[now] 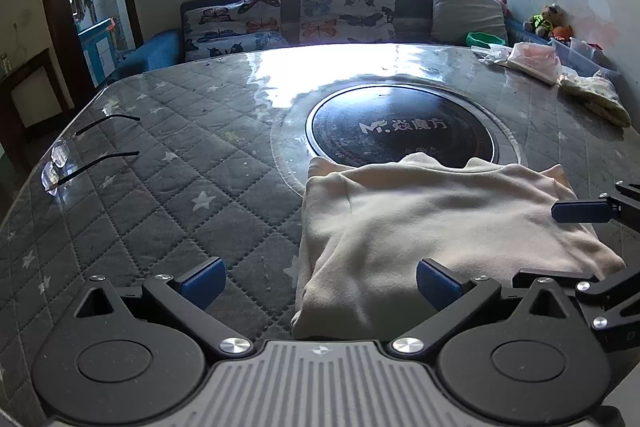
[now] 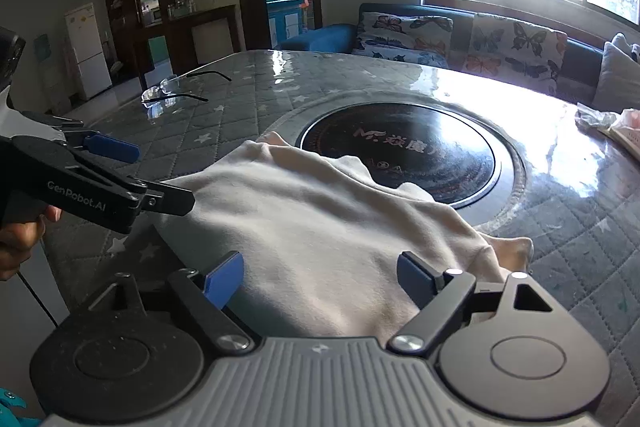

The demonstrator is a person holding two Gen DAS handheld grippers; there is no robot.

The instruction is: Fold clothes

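While both grippers sit at the near edge of the table (image 1: 168, 155), the folded cream garment (image 1: 440, 227) lies flat near that edge, its far side lapping over the rim of the round black cooktop (image 1: 400, 131) set in the tabletop. Left gripper (image 1: 320, 281): fingers spread wide, nothing between them, one pad over bare quilted cover, the other over the garment's near left corner. Right gripper (image 2: 320, 277): fingers also wide apart, over the garment's near hem; can't tell whether they touch the cloth. Open room: wide stretch of bare cover left of the garment, up to the eyeglasses (image 1: 72, 159) near the table's left edge. Bags and cloth (image 1: 560, 71) crowd the far right corner. Garment's near hem is hidden behind the gripper bodies; layers underneath aren't readable.
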